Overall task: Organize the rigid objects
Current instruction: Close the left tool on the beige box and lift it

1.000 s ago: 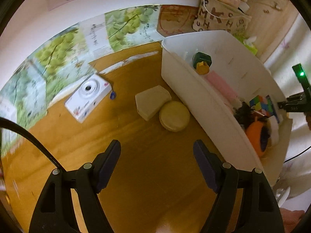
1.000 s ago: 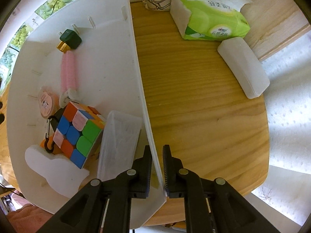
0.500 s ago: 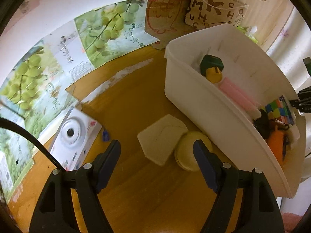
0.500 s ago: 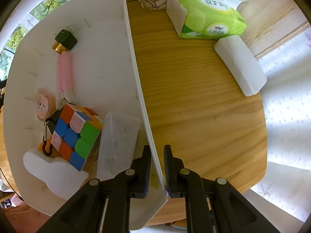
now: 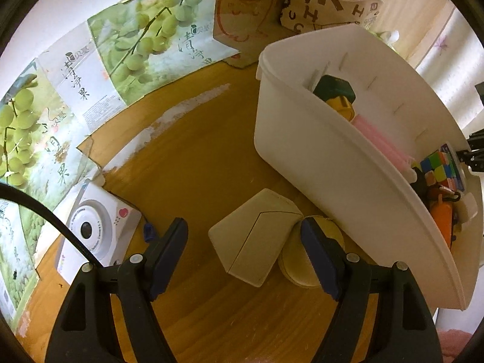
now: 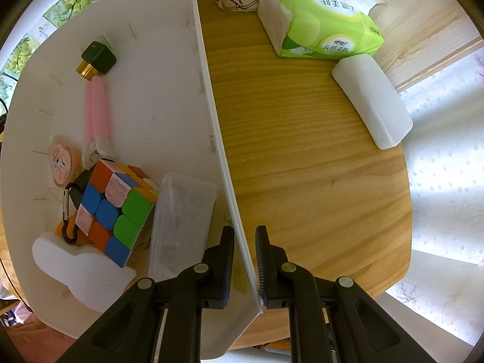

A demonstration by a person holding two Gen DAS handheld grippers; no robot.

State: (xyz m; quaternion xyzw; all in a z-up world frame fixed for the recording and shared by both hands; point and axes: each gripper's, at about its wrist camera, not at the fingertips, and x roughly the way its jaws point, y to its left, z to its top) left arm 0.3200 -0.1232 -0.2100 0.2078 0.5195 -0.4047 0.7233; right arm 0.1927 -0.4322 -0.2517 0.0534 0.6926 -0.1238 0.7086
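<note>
Right wrist alone shows tissue pack (image 6: 320, 27) (green).

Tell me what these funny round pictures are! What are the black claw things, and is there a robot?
No robot: a person holds a claw in each hand, and a small camera on each claw looks along its two fingers. That lens bends the picture round. The left claw is open, over a beige box and a round yellow tin on the wooden table, next to a white toy camera. The right claw straddles the rim of the white bin, one finger on each side. Inside the bin lie a colour cube and a clear box.
</note>
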